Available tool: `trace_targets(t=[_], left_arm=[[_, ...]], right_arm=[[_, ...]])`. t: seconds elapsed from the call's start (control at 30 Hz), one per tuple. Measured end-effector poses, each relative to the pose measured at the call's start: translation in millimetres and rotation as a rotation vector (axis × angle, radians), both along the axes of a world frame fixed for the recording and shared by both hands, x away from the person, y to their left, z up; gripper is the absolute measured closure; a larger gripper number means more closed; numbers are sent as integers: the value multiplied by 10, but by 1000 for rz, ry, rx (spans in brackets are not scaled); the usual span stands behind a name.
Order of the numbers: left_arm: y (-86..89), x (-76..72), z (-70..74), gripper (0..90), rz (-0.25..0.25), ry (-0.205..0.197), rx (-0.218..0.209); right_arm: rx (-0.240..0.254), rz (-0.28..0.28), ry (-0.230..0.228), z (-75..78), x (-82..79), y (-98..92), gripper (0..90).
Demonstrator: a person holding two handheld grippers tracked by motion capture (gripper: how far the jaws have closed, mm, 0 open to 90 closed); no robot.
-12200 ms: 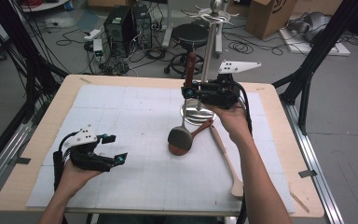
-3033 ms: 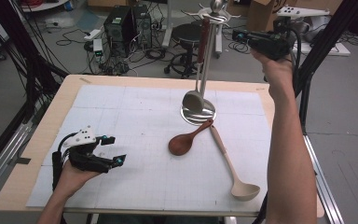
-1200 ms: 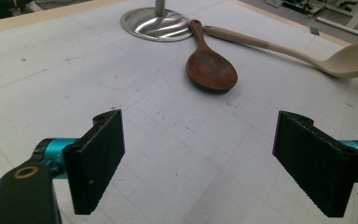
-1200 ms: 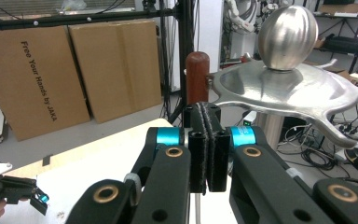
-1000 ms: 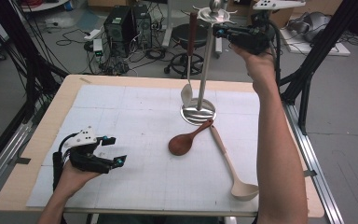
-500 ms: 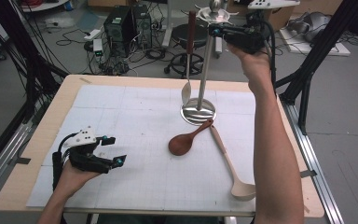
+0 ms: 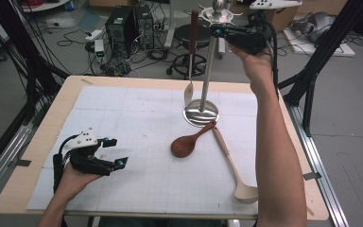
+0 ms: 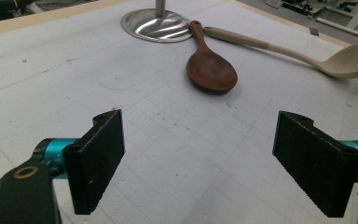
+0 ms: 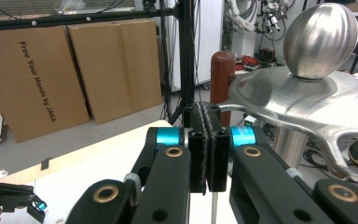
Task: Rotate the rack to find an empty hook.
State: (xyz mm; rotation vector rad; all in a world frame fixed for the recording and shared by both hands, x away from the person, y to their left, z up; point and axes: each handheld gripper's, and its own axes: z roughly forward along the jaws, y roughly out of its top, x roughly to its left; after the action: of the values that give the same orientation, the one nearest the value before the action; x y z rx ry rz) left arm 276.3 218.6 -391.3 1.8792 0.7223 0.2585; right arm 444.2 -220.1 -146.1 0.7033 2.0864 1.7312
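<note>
While left hand-held gripper (image 8: pixel 198 163) gapes w/ nothing, right hand-held gripper (image 9: pixel 207 122) pinched by rack top (image 9: pixel 307 102).

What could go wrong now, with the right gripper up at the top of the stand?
The right gripper, jaws shut, sits close to the hanging spoon; a careless pull could knock it off its hook. A sideways nudge might tip the stand onto the brown spoon and ladle beside its base.

Two spoons (image 7: pixel 187 143) lie just before the stand's base (image 7: pixel 201 113); one utensil (image 7: pixel 190 52) apparently hangs from it.
</note>
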Motion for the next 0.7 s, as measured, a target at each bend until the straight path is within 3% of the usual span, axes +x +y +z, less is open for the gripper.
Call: trace_targets(t=[0.7], left_arm=[[-1,10,6,173,-6,-4,1]], right_arm=[[-3,10,11,-132,-157,-167,828]])
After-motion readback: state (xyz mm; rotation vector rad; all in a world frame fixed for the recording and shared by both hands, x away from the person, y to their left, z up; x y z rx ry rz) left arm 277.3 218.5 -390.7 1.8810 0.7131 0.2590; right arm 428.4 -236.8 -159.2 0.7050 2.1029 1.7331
